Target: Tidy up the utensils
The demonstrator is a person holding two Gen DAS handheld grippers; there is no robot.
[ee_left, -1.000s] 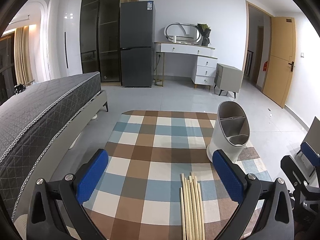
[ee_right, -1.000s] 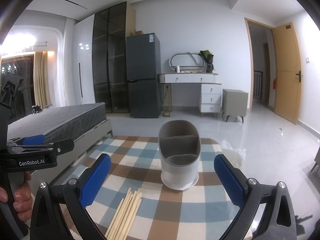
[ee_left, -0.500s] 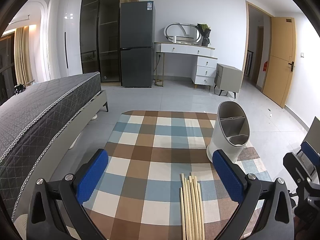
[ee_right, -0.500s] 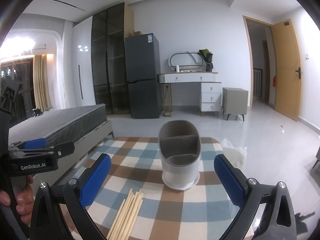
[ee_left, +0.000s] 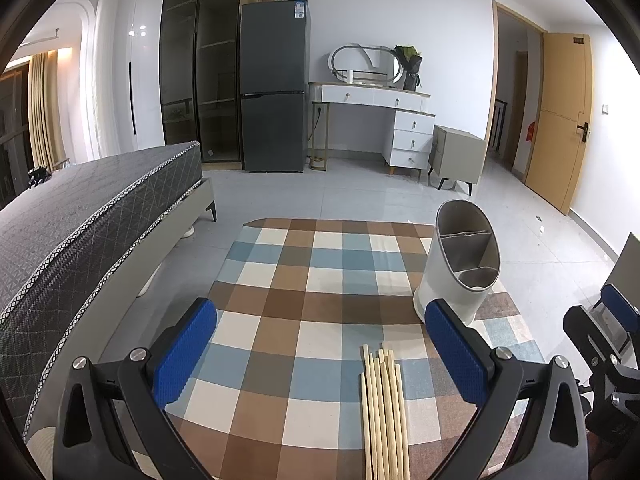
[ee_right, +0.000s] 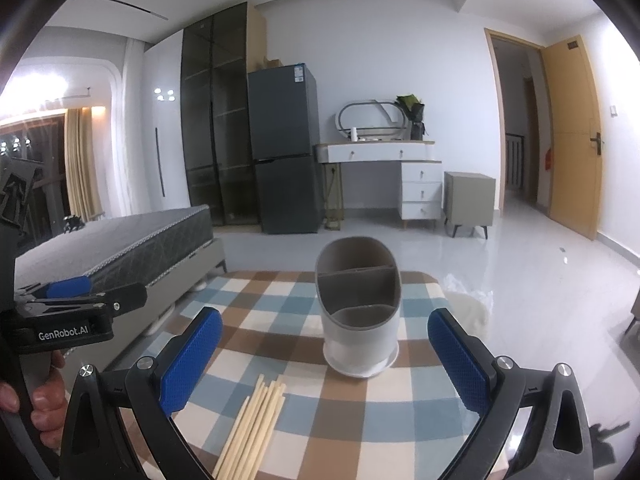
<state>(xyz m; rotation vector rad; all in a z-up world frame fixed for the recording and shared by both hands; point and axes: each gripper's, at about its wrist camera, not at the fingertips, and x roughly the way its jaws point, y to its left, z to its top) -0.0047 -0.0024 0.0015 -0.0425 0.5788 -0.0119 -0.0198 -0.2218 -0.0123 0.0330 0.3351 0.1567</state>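
While held low over the checked cloth [ee_left: 320, 280], left gripper [ee_left: 320, 352] spread wide, blue pads [ee_left: 184, 348] far apart, nothing between them. Right gripper [ee_right: 324, 360] likewise wide open and gripping nothing, pads [ee_right: 460, 360] at lower left and lower right of its frame.

Chopsticks [ee_left: 384, 412] bundled flat on the cloth, bottom centre-right of the left view, running straight up from the lower edge, tips ending just inside the right pad. Same bundle [ee_right: 252, 428] at bottom centre-left of the right view, slanting up to the right, near the left pad but apart from it.

Holder [ee_left: 460, 268], white outside and grey inside, upright on the cloth at centre right of the left view, just above the right pad; divided into compartments, no contents visible. Centred in the right view [ee_right: 360, 320], standing on a white saucer-like base, well beyond the chopstick tips.

Seen from the right view, left gripper at left edge, thumb [ee_right: 44, 400] on its handle. Bed [ee_left: 80, 216] at left, fridge [ee_left: 274, 84] at upper centre.
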